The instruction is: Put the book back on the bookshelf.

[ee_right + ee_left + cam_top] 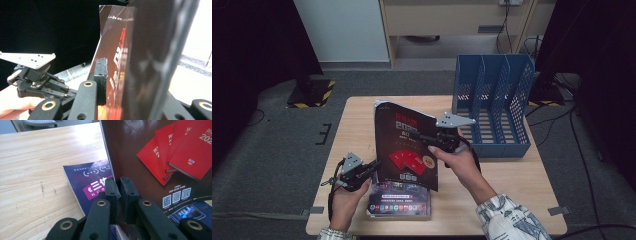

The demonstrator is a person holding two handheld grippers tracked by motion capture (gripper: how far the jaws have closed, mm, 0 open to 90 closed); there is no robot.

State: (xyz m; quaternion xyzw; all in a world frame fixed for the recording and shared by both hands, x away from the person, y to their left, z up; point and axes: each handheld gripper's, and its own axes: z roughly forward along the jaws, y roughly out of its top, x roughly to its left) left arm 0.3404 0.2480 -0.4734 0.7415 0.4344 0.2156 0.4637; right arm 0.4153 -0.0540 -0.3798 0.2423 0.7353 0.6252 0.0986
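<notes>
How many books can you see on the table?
2: a dark book held upright by the left gripper and right gripper, and a purple book lying flat under it. None seems hidden.

A light wooden table [512,175] sits square in the middle, its grain bright where the overhead light falls. Around it runs grey carpet [272,165], dim toward the edges. At the far left, a black stand foot rests on a plate with yellow-and-black hazard stripes [312,93]. Behind, a pale wall panel [342,30] meets a beige wooden cabinet [452,20], with black cables [507,30] hanging down in front of it. Dark curtains [252,40] close in both sides. More cables [582,145] snake over the floor at right.
</notes>
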